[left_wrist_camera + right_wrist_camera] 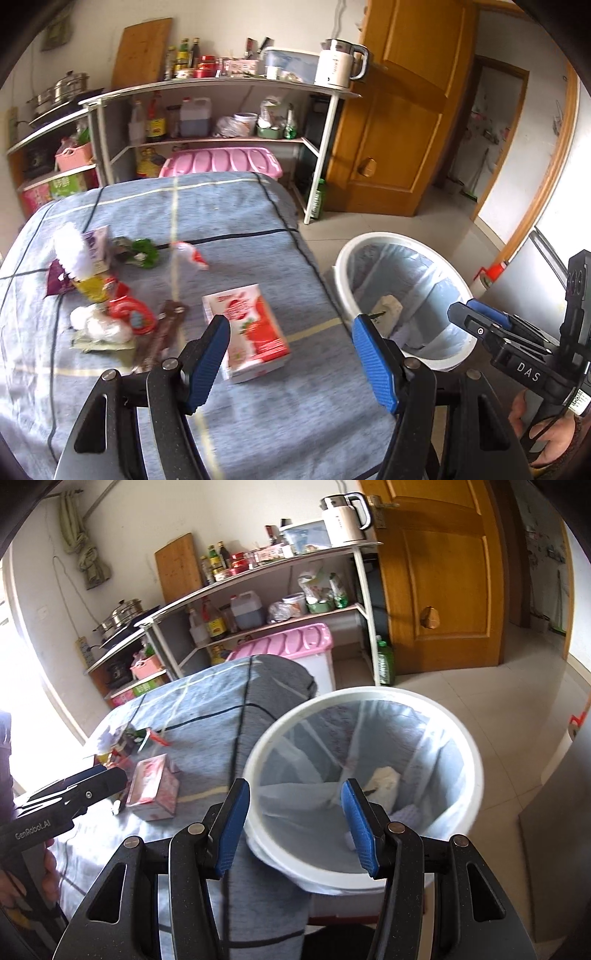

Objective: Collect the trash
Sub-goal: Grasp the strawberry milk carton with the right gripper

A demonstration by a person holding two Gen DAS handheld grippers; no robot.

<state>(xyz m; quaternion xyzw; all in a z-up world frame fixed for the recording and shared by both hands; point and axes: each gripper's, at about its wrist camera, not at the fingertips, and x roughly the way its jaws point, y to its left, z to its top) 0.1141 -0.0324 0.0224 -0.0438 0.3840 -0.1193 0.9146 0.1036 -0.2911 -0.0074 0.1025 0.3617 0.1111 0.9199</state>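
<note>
Left gripper (291, 354): your jaws stand apart with nothing between them, hovering above the red-and-white carton (245, 330), which lies flat on the blue cloth of the table (229, 214), on the table side of the bin.
Right gripper (295, 830): released and empty, poised over the mouth of the white trash bin (476, 760).
Step in hand: I judge you are between drops — the next pick looks like the carton, the piece of trash nearest the bin.
How to do it well: bring the left fingers down square to the carton's narrow sides, so the pads bite on flat faces and not on a corner; close firmly, since a flat-lying box can skid on cloth.
Remaining trash: the heap of wrappers (107, 295) lies further from the bin than the carton, and a crumpled clear bottle with a red label (190, 256) sits beyond the carton from the bin.
Bin contents: a clear liner, and in the bottom a pale crumpled lump (384, 781) — what else lies under it you cannot tell.
Risk: the bin stands just beside the table edge, so carry across it and release only once over the opening.
</note>
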